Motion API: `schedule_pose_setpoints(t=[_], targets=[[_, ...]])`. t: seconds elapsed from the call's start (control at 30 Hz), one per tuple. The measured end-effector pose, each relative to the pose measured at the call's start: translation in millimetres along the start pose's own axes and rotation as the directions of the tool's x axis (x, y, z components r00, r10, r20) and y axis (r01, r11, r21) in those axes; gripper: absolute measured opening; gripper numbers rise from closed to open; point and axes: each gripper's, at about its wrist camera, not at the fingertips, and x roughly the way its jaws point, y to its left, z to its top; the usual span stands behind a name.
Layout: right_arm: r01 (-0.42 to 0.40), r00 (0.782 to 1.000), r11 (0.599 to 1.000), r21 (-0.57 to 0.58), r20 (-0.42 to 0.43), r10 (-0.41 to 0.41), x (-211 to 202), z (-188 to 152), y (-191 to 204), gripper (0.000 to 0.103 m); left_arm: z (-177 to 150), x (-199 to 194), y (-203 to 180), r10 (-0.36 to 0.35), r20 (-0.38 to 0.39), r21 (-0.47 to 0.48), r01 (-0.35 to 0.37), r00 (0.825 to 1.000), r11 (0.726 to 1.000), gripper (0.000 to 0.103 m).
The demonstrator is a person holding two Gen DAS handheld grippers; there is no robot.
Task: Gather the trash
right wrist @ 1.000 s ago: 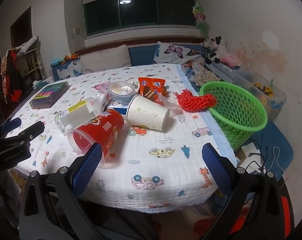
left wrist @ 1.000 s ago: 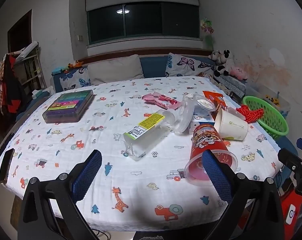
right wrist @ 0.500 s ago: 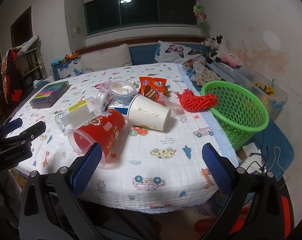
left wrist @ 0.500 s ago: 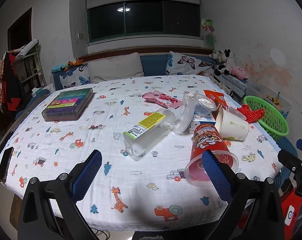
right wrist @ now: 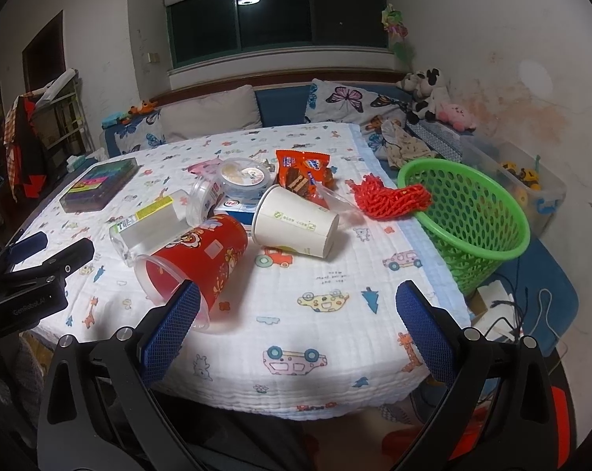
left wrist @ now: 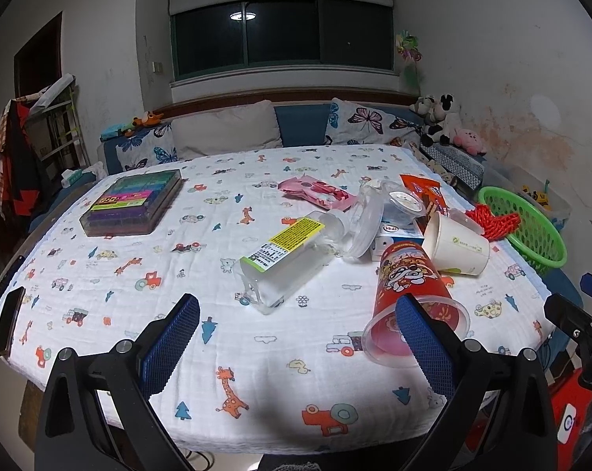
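Note:
Trash lies in a heap on the patterned table cloth (left wrist: 147,298): a clear plastic bottle (left wrist: 286,259) with a yellow label, a tipped red cup (left wrist: 412,294) (right wrist: 196,259), a white paper cup (left wrist: 455,245) (right wrist: 296,225), an orange snack wrapper (right wrist: 302,176), a pink wrapper (left wrist: 315,192) and a red net (right wrist: 390,198) draped on the rim of the green basket (right wrist: 476,216) (left wrist: 531,227). My left gripper (left wrist: 296,349) hovers open at the table's near edge, nothing between its fingers. My right gripper (right wrist: 296,337) is open too, just short of the red cup.
A dark box of coloured items (left wrist: 133,202) sits at the far left of the table, a phone (left wrist: 9,325) at its left edge. Cushions and plush toys (right wrist: 437,102) line the bench behind. A clear bin (right wrist: 519,184) and cables (right wrist: 508,310) lie beyond the basket.
Both grippers have edged slightly forward and up over the table's near edge; the objects have not moved and both grippers stay open.

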Motion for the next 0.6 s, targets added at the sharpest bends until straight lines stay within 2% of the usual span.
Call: schedule_pose_setpoints(t=[0.6], targets=[[-0.003, 1.000, 1.000, 0.002, -0.006, 0.003, 2.7, -0.8, -0.3, 0.099, -4.0, 3.7, -0.8, -0.001, -0.006, -0.005, 0.001, 1.000, 1.000, 0.097]])
